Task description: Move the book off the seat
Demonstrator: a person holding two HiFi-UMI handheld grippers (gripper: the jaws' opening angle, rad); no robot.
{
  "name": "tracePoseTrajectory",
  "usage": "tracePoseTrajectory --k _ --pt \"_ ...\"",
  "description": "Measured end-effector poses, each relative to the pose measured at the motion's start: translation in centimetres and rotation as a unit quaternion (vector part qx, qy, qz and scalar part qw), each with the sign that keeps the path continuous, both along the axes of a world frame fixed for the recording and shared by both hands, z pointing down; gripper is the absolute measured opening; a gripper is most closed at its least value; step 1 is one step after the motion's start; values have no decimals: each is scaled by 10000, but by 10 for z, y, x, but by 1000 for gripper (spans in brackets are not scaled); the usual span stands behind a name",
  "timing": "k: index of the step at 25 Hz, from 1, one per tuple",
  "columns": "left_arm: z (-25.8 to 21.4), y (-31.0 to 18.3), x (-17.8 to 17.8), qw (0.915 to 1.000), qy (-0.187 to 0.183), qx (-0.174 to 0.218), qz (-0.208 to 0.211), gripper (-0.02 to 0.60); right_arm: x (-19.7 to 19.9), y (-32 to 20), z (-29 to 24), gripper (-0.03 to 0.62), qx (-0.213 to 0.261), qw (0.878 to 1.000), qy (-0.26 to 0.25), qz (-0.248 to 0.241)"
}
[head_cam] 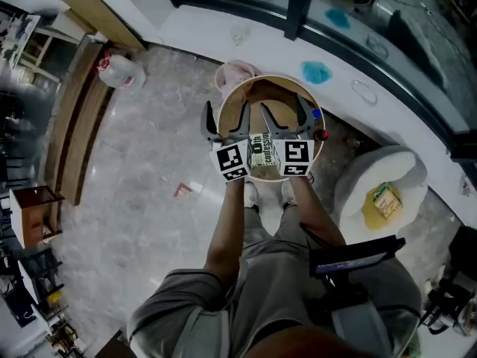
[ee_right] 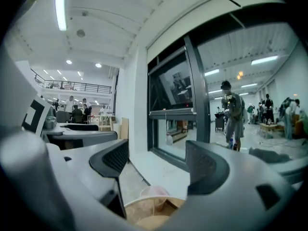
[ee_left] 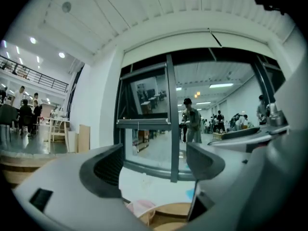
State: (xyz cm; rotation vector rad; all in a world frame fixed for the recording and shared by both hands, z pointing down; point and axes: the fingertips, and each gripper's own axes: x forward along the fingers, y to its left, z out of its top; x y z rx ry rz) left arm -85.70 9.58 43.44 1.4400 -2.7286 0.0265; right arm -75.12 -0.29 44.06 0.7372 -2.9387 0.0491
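Observation:
In the head view a round wooden tub chair [head_cam: 232, 103] stands in front of the person's feet. A book [head_cam: 258, 155] with a pale cover and dark print lies at the near edge of its seat, mostly hidden between the two marker cubes. My left gripper [head_cam: 226, 124] and right gripper [head_cam: 287, 120] hover side by side just above the book, jaws pointing out over the seat, both open and holding nothing. The left gripper [ee_left: 154, 162] and right gripper [ee_right: 159, 165] views look level at the window, with only the chair's rim [ee_left: 168, 211] [ee_right: 149, 208] low in frame.
A pink bin [head_cam: 235, 73] stands behind the chair by the white window ledge [head_cam: 387, 107]. A white pouf [head_cam: 376, 171] with a yellow packet [head_cam: 384, 202] sits at the right. Further left are a white bag [head_cam: 119, 71], wooden boards [head_cam: 100, 13] and a small wooden table [head_cam: 33, 211].

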Motion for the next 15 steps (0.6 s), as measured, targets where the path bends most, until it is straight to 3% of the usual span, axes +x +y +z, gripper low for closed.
tracePoseTrajectory --k 4,8,11,15 --pt "-97 13 19 9984 -320 460 72 422 23 14 -98 373 342 9982 -477 92" --pt "-161 17 42 9942 -509 840 439 422 35 22 -162 373 556 9969 -558 84" --pt "-201 21 59 9895 -770 1024 664 422 40 28 -187 371 703 9960 -544 -9" --pt "-216 24 71 9872 -876 1088 769 422 45 32 -201 365 766 9953 -590 -36"
